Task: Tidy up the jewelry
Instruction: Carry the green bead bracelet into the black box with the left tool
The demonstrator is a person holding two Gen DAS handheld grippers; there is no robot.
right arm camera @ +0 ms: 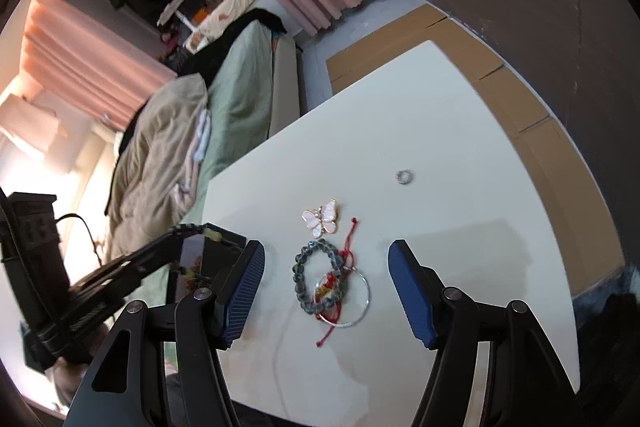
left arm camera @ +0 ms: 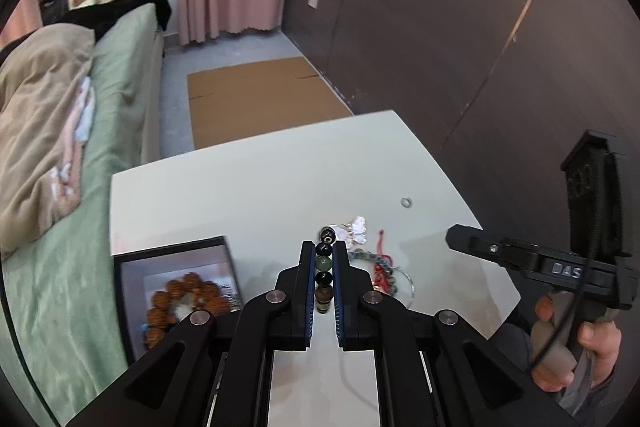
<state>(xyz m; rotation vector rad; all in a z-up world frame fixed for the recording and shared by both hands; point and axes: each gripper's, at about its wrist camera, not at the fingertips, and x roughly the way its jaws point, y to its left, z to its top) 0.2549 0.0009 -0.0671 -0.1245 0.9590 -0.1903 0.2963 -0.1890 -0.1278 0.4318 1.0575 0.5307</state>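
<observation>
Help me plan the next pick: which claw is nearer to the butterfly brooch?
Left, probably. The left claw, shut on a beaded bracelet, has its tips right beside the butterfly brooch. The right claw hangs open, farther back over the bracelet pile.

White tabletop [right arm camera: 460, 131] — small silver ring [right arm camera: 404, 177] far side; pink butterfly brooch [right arm camera: 321, 223] nearer; grey beaded bracelet [right arm camera: 316, 277] before it, overlapping thin silver hoop [right arm camera: 362, 303] — black tray [left arm camera: 128, 267] at left edge.
</observation>
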